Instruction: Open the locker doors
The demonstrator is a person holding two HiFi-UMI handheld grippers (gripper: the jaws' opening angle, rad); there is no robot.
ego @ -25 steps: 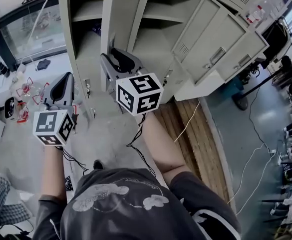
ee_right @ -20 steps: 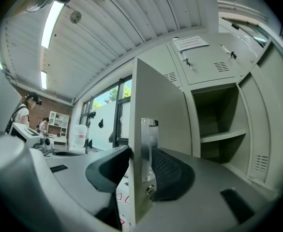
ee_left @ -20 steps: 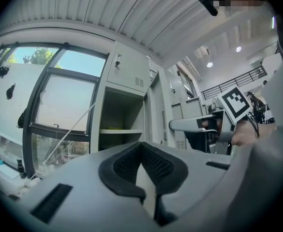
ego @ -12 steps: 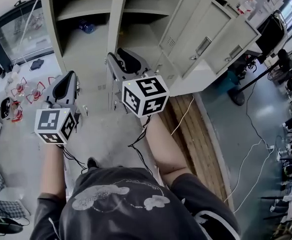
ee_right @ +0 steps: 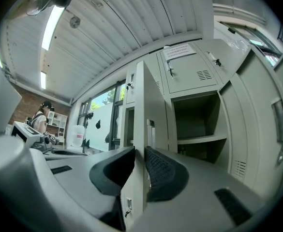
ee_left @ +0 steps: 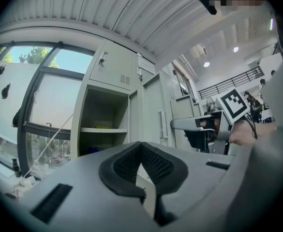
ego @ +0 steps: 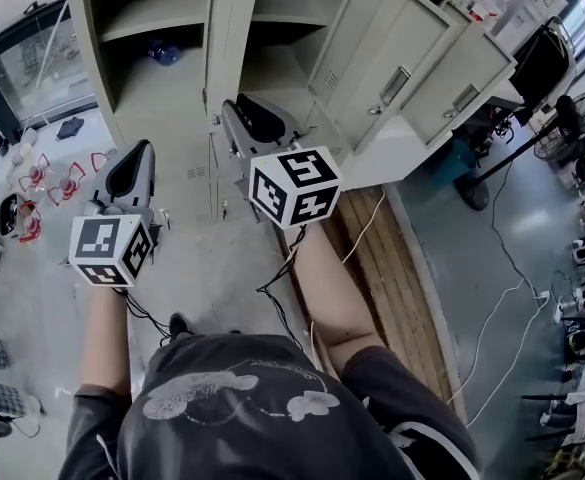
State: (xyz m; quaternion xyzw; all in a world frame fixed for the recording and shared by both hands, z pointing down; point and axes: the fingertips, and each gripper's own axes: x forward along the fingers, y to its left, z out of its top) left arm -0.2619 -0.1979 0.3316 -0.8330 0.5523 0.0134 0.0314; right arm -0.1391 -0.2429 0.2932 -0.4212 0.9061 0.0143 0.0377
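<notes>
A row of beige lockers fills the top of the head view, with several doors swung open. My right gripper points level at the free edge of a tall open locker door. In the right gripper view that door stands edge-on between the jaws of the right gripper. Those jaws have just been closing, and both pads now press on the door. To the left, my left gripper hangs short of the open compartment, shut with nothing in it. In its own view the left gripper has its tips meeting.
Open doors lean out at the right. The left compartment has a shelf and a blue item. A wooden board and cables lie on the floor. A fan stands at the right and red-white clutter at the left.
The right jaws have closed onto the door's edge. The door now shows more edge-on than a second ago. Both grippers and the view have shifted along the lockers.
</notes>
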